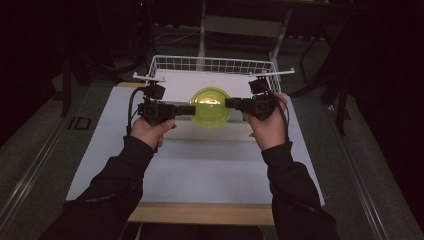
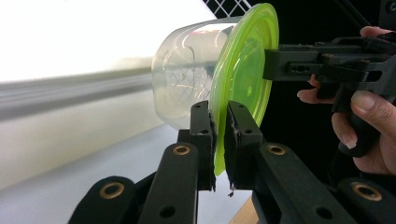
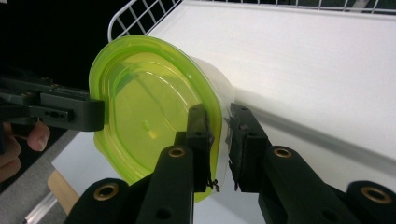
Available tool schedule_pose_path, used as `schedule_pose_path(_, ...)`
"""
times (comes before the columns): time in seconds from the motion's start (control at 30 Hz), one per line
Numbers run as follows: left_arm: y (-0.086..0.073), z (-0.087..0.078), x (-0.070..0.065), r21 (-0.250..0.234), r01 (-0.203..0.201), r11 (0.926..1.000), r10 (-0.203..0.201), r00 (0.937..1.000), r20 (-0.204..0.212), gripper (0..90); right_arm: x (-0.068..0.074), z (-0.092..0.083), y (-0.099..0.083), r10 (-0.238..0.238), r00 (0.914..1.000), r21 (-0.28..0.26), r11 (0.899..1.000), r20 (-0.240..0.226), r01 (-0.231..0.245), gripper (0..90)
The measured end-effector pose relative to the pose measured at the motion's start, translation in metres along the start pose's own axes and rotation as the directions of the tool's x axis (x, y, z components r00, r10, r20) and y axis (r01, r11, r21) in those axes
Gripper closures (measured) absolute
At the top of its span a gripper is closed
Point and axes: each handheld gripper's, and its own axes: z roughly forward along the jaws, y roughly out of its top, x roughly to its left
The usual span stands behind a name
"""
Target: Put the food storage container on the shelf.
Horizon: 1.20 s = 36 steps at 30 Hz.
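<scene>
– Green plastic, pinched from both sides?
– Yes. Left gripper point(image 2: 220, 135) closed on the lid point(image 2: 243, 79), pads pressed to either face of the rim. Right gripper point(image 3: 223, 140) clamped the same way on the opposite edge.
– And the tub point(image 1: 211, 107)?
– Hung in the air between the two, over the far part of the table point(image 1: 200, 170), just short of the basket point(image 1: 215, 65). Lidded; seemed empty through the clear wall.
– Handling?
– Probably light. Thin, springy plastic: likely to flex under a hard squeeze, not to shatter. Smooth and glossy, so probably slippery at the pads. Gripped by the lid's lip alone, with some risk of popping the lid off the body unless snapped down well.
– Better hold?
– Opposite points on the rim, as taken, with both sides level. Or a deeper bite, across the lip and the wall together, for less strain on the seal.
– Surface?
– White-covered, flat, wooden at the near edge; nothing close to the tub. Wire basket at the far end, white inside, no contents seen.
– Room?
– Dark all round. Grey floor point(image 1: 45, 135) on either side, frame legs dimly made out behind the basket.
</scene>
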Motion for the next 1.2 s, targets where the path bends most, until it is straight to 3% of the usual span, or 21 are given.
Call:
schedule_pose_path(0.13, 0.013, 0.008, 0.003, 0.01, 0.004, 0.9999, -0.004, 0.9999, -0.017, 83.5, -0.004, 0.004, 0.009, 0.016, 0.9995, -0.002, 1.0, 0.027, -0.016, 79.1)
schedule_pose_path(0.27, 0.024, 0.017, 0.012, 0.011, 0.037, 0.9992, -0.037, 0.9993, -0.002, 83.4, -0.015, 0.009, 0.018, 0.061, 0.9976, 0.001, 0.998, 0.034, -0.061, 79.2)
schedule_pose_path(0.43, 0.031, 0.025, 0.02, 0.019, 0.045, 0.9988, -0.045, 0.9989, -0.013, 82.9, -0.018, 0.017, 0.027, 0.068, 0.9948, 0.02, 0.997, 0.077, -0.069, 79.2)
schedule_pose_path(0.6, 0.041, 0.029, 0.027, 0.01, 0.06, 0.9981, -0.06, 0.9978, -0.03, 82.5, -0.021, 0.024, 0.036, 0.101, 0.9911, 0.029, 0.994, 0.087, -0.103, 79.2)
schedule_pose_path(0.7, 0.043, 0.032, 0.029, 0.007, 0.062, 0.998, -0.062, 0.9971, -0.045, 82.3, -0.021, 0.027, 0.04, 0.091, 0.9901, 0.037, 0.995, 0.107, -0.096, 79.3)
schedule_pose_path(0.87, 0.049, 0.035, 0.031, 0.01, 0.075, 0.9971, -0.074, 0.9958, -0.053, 82.2, -0.025, 0.029, 0.043, 0.117, 0.9884, 0.038, 0.992, 0.097, -0.121, 79.3)
schedule_pose_path(1.0, 0.051, 0.039, 0.03, 0.009, 0.076, 0.9971, -0.075, 0.9953, -0.062, 81.5, -0.028, 0.031, 0.048, 0.124, 0.9853, 0.059, 0.99, 0.117, -0.132, 78.9)
schedule_pose_path(1.2, 0.052, 0.044, 0.034, -0.037, 0.116, 0.9926, -0.118, 0.9897, -0.081, 78.2, -0.034, 0.034, 0.054, 0.157, 0.9827, 0.068, 0.984, 0.098, -0.164, 78.6)
